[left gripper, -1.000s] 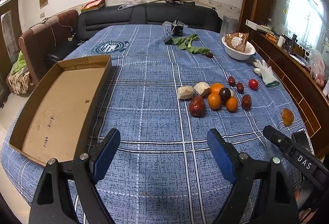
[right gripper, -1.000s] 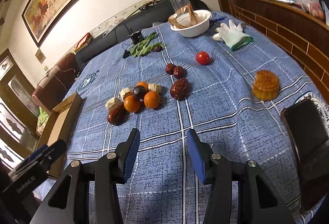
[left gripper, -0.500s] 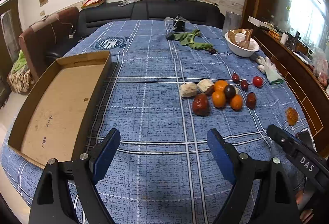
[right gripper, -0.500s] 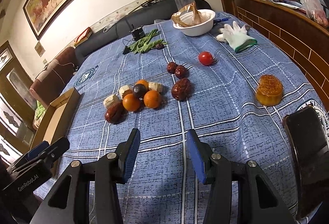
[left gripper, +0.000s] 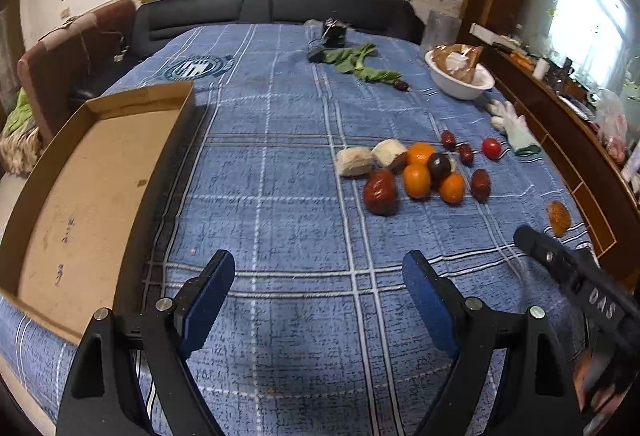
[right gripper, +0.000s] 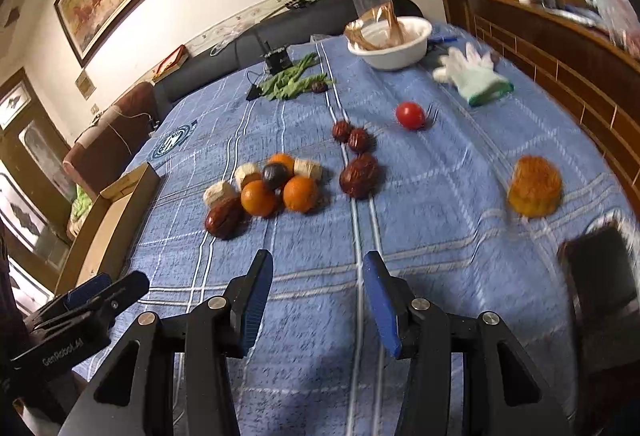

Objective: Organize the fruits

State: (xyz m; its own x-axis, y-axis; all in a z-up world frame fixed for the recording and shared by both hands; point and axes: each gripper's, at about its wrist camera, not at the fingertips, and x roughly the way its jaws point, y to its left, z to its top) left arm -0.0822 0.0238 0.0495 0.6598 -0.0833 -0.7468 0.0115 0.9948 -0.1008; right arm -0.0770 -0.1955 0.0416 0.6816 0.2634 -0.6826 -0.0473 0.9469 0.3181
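Observation:
A cluster of fruit lies on the blue checked cloth: oranges [left gripper: 416, 180] [right gripper: 259, 198], a dark plum [left gripper: 439, 165] [right gripper: 274, 175], large red dates [left gripper: 380, 192] [right gripper: 359, 176], small red dates [right gripper: 352, 135], pale cakes [left gripper: 354, 162] [right gripper: 218, 193] and a red tomato [left gripper: 491, 147] [right gripper: 410, 115]. An empty cardboard tray [left gripper: 132, 96] [right gripper: 132, 178] lies at the left. My left gripper [left gripper: 318, 276] is open and empty, short of the cluster. My right gripper [right gripper: 316, 272] is open and empty, just short of the fruit.
A white bowl [left gripper: 460, 86] [right gripper: 390, 52], a white glove [left gripper: 516, 124] [right gripper: 474, 72], green leaves [left gripper: 356, 60] [right gripper: 294, 82] and a small black device [left gripper: 334, 32] lie farther back. A mooncake [right gripper: 534, 186] [left gripper: 559, 214] and a dark phone [right gripper: 600, 272] lie at right. A sofa borders the far edge.
Both grippers have moved forward towards the fruit, which looks larger and nearer now. The right wrist view is motion-blurred. Nothing was grasped.

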